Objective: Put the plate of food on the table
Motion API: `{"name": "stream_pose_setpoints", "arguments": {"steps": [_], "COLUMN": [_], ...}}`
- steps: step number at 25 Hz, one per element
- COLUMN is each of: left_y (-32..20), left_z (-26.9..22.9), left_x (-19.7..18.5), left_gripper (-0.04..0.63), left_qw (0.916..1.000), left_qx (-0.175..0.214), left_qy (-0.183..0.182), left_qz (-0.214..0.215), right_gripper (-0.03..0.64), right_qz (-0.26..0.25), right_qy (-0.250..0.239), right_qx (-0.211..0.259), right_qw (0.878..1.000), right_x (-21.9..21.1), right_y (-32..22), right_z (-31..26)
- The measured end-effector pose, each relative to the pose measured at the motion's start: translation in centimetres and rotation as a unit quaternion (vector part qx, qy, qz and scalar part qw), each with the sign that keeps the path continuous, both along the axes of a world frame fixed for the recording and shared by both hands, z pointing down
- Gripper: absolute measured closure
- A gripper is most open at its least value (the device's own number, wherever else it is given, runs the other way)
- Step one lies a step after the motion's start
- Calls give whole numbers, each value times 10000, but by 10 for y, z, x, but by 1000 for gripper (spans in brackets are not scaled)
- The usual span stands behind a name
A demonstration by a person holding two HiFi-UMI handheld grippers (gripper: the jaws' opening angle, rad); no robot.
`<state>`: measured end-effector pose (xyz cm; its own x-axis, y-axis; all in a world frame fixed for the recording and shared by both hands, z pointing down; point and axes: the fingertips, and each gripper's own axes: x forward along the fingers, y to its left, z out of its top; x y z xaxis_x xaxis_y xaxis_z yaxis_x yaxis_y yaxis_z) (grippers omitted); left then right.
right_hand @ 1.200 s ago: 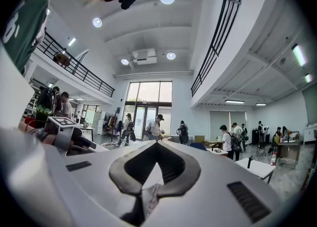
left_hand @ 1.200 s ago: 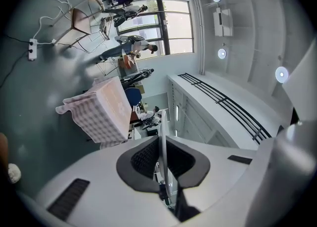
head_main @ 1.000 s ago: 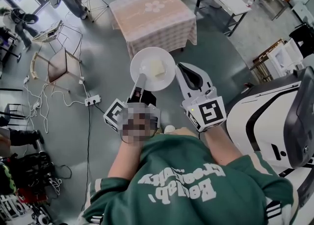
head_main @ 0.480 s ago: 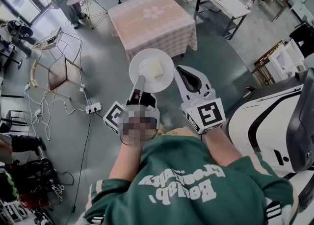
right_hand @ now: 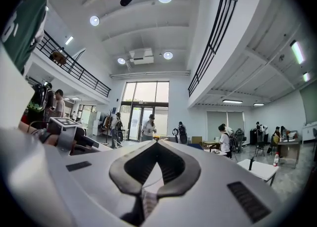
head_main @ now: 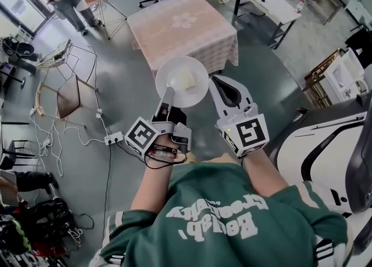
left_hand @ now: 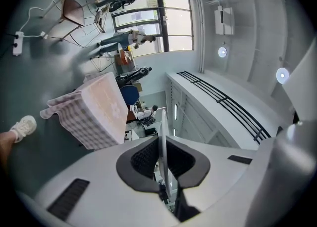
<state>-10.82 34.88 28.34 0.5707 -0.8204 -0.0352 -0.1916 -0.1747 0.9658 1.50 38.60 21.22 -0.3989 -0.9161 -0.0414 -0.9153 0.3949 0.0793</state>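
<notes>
In the head view a white plate (head_main: pixel 182 81) with a pale yellow piece of food (head_main: pixel 185 78) is held level over the grey floor. My left gripper (head_main: pixel 169 96) is shut on its near rim. In the left gripper view the plate (left_hand: pixel 162 122) stands edge-on, pinched between the dark pads of the left gripper (left_hand: pixel 162 144). My right gripper (head_main: pixel 228 90) floats just right of the plate, shut and empty; the right gripper view shows the right gripper (right_hand: pixel 156 143) with its tips meeting. The table (head_main: pixel 181 27), under a pink checked cloth, stands just beyond the plate.
A wire chair (head_main: pixel 63 79) and a power strip (head_main: pixel 113 138) with cables lie on the floor to the left. A white desk (head_main: pixel 264 1) stands at the back right. A large white machine (head_main: pixel 331 149) is close on my right. People stand farther off.
The table has come slightly closer and lower in the head view. The plate stays gripped by the left gripper, and both grippers keep their places relative to it.
</notes>
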Motion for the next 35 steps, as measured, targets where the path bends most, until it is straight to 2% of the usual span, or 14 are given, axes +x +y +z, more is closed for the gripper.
{"name": "stream_pose_setpoints", "arguments": {"steps": [7,12,22,27,31,35], "left_y": [-79,-125,-212,-255,-292,-321], "left_z": [5,7,8,1,0,0], "left_x": [5,3,-4,-3,-11,-16], "left_gripper": [566,566,566,566,565,565], "left_qw": [9997,9994,9980,9979,9978,9975], "left_qx": [-108,-212,-404,-301,-315,-298], "left_qy": [-44,-17,-30,6,-16,26], "left_qz": [194,274,481,579,587,643], "right_gripper": [601,601,601,601,601,601], "right_qz": [60,353,302,771,852,1148], "right_qy": [151,193,297,176,192,177], "right_qx": [-79,-194,-430,-366,-325,-289], "right_qw": [9998,9990,9982,9962,9956,9928], "right_x": [0,3,-15,-1,-6,-4], "right_y": [-75,-120,-198,-238,-270,-296], "right_z": [0,1,5,-1,-4,-5]}}
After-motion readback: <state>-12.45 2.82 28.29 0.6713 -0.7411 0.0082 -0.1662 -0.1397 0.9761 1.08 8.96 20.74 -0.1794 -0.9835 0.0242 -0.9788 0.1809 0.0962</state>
